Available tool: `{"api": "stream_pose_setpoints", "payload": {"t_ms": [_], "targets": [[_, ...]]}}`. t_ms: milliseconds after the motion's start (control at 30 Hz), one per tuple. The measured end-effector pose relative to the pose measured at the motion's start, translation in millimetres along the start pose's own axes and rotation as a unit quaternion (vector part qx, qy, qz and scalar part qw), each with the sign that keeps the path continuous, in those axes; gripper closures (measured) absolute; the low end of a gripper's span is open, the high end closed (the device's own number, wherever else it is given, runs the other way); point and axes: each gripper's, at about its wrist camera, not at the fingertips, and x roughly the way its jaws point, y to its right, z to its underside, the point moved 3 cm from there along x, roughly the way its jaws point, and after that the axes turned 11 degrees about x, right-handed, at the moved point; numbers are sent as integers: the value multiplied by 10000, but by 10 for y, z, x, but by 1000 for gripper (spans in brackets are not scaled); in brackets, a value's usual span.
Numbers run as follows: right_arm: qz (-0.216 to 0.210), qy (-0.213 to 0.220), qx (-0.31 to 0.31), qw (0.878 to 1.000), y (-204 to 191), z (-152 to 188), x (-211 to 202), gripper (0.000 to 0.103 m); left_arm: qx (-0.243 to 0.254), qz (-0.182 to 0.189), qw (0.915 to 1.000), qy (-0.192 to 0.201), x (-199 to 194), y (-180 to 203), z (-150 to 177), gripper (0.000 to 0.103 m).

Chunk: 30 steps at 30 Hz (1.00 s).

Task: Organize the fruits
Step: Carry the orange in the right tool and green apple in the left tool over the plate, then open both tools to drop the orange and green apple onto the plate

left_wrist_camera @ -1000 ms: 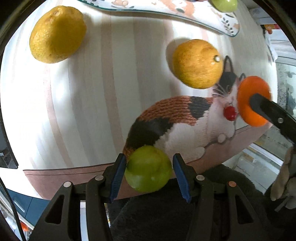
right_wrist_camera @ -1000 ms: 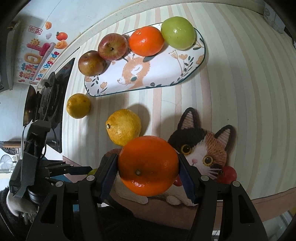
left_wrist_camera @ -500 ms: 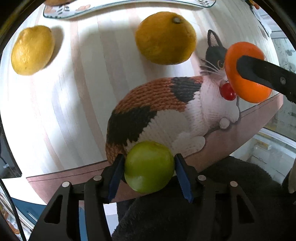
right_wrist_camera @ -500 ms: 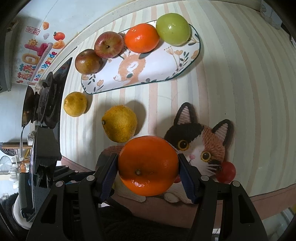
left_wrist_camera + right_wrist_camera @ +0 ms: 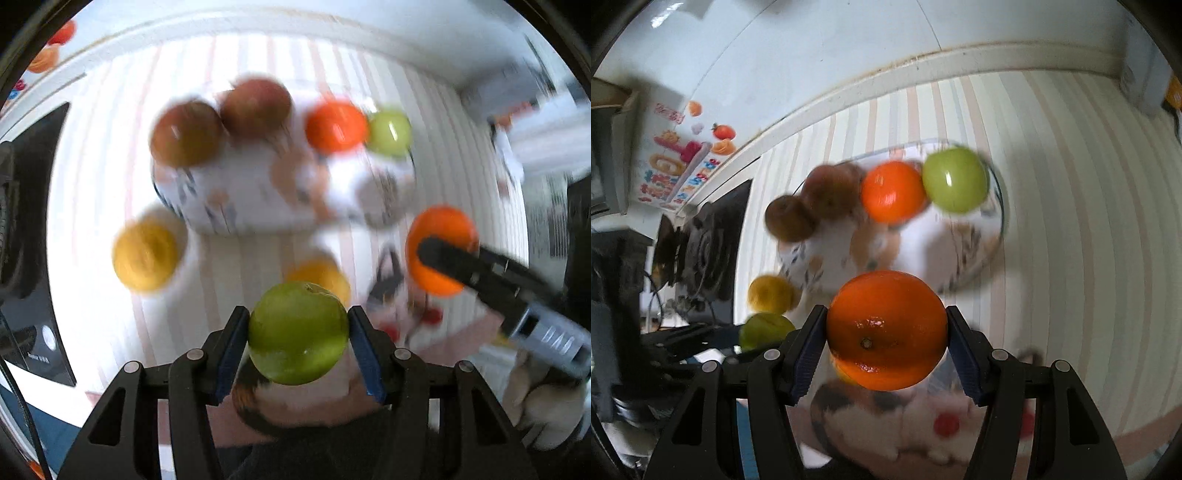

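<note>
My left gripper [image 5: 298,332] is shut on a green apple [image 5: 298,332], held above the striped table. My right gripper [image 5: 886,330] is shut on an orange [image 5: 886,330]; it also shows in the left wrist view [image 5: 441,254], to the right. The patterned white tray [image 5: 258,199] lies ahead with two reddish-brown apples [image 5: 186,133], an orange [image 5: 336,125] and a green apple [image 5: 389,133] along its far side. The tray shows in the right wrist view [image 5: 960,258] too. Two yellow lemons [image 5: 146,254] lie on the table before the tray. Both views are blurred.
A knitted cat mat [image 5: 886,421] lies on the table under both grippers. A black stove [image 5: 701,236] stands at the left. The wall [image 5: 849,55] runs behind the tray. A box [image 5: 517,88] stands at the far right.
Both grippers have lifted and tilted up toward the tray with their fruit still held. The tray and its fruit have come into the middle of both views.
</note>
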Motion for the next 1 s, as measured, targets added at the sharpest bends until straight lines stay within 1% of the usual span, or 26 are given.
{"api": "stream_pose_setpoints", "payload": {"t_ms": [67, 100, 133, 233, 400, 500, 633, 700, 733, 800, 867, 900, 933, 1000], "targets": [[96, -41, 13, 9999, -14, -157, 166, 37, -225, -49, 9996, 132, 10, -98, -153, 51], [143, -74, 11, 9999, -13, -208, 244, 37, -295, -73, 9994, 167, 25, -78, -195, 51], [192, -94, 1, 9998, -13, -256, 314, 37, -389, -99, 9990, 190, 106, -15, -260, 51], [394, -153, -79, 9991, -17, -365, 518, 37, -659, -71, 9976, 201, 232, -122, -454, 51], [598, -263, -169, 9977, 5, -421, 720, 37, -817, -82, 9965, 135, 445, -259, -683, 51], [642, -324, -169, 9973, 18, -414, 778, 37, -872, -90, 9961, 59, 579, -231, -735, 51], [670, -392, -131, 9969, 27, -439, 786, 36, -830, -160, 9964, -66, 688, -194, -818, 51], [753, -375, -137, 9964, 35, -442, 761, 24, -792, -259, 9965, -106, 720, -174, -836, 51], [775, -342, -147, 9963, 32, -445, 735, 12, -787, -310, 9964, -109, 722, -171, -833, 51], [728, -296, -130, 9968, 12, -434, 657, 11, -796, -398, 9960, -106, 754, -137, -861, 51], [788, -258, -101, 9965, 20, -424, 572, 11, -773, -496, 9957, -123, 743, -107, -855, 50], [862, -237, -113, 9959, 22, -411, 534, 11, -774, -519, 9956, -140, 763, -103, -852, 46], [920, -225, -123, 9954, 15, -401, 512, 9, -774, -514, 9956, -112, 746, -93, -837, 33], [1053, -182, -147, 9942, 25, -368, 423, 8, -733, -606, 9955, -14, 692, -75, -826, 19]]}}
